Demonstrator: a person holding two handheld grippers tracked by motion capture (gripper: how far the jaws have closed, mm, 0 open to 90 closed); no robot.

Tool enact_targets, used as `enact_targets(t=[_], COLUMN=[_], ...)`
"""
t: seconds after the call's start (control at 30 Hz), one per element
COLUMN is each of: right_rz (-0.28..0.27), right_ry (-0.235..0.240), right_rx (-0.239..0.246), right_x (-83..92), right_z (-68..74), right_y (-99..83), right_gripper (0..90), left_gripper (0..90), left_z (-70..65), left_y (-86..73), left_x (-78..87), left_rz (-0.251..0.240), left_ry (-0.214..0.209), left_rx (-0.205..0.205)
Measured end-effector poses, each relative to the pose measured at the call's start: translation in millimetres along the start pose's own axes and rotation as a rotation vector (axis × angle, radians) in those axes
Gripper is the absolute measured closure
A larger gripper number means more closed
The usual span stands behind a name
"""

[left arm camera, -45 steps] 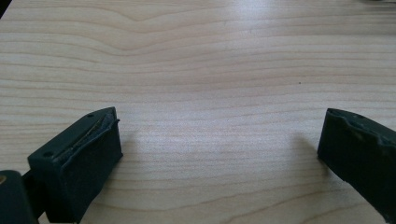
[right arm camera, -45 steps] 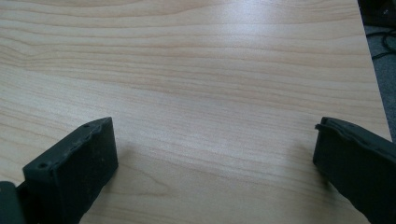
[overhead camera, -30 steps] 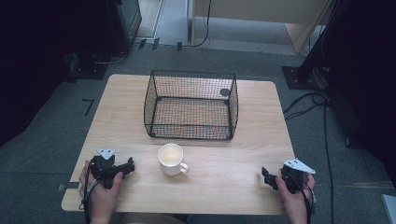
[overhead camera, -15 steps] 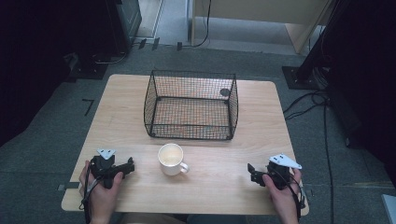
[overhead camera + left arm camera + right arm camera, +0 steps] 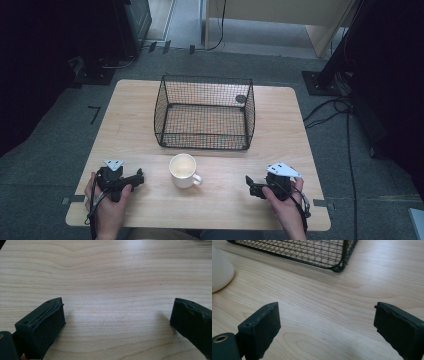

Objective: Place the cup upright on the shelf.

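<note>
High view puts your left gripper (image 5: 136, 177) lower left and right gripper (image 5: 251, 186) lower right, both with jaws spread wide and empty. Between them, lower centre, stands the cream ceramic mug (image 5: 183, 170): rigid, glazed, breakable, so pinch its wall. Beyond sits the black wire basket (image 5: 204, 112).

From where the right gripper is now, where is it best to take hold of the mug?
Probably the handle of the mug: it sticks out toward the right gripper, whose jaws stand open. Come in from the mug's right, low along the table.
</note>
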State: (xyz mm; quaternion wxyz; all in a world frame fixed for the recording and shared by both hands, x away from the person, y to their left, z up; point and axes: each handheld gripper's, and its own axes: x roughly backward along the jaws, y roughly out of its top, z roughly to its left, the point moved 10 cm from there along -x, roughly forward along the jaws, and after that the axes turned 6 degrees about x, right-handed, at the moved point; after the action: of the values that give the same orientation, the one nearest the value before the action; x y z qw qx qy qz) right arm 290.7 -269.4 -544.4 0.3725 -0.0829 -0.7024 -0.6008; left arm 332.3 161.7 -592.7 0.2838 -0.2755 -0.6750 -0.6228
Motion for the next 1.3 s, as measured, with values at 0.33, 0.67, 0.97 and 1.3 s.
enact_targets(t=[0.33,0.67,0.97,1.3], right_rz=[0.006,-0.007,-0.026,-0.027], right_ry=[0.078,0.186,0.240,0.269], right_rx=[-0.003,0.038,0.061,0.077], right_x=[-5.4,-12.0,-16.2,-21.7], right_z=[26.2,64.0,91.0,110.0], right_y=[9.3,23.2,29.1,32.6], right_gripper=[6.6,7.8,12.5,16.9], left_gripper=[0.0,0.0,0.0,0.0], left_z=[0.0,-0.1,-0.9,-1.3], left_y=[0.0,0.1,-0.1,-0.1], left_x=[0.0,0.0,0.0,-0.1], left_rz=[0.000,0.000,0.002,0.002], left_ry=[0.000,0.000,-0.009,-0.012], left_rx=[0.000,-0.001,-0.013,-0.016])
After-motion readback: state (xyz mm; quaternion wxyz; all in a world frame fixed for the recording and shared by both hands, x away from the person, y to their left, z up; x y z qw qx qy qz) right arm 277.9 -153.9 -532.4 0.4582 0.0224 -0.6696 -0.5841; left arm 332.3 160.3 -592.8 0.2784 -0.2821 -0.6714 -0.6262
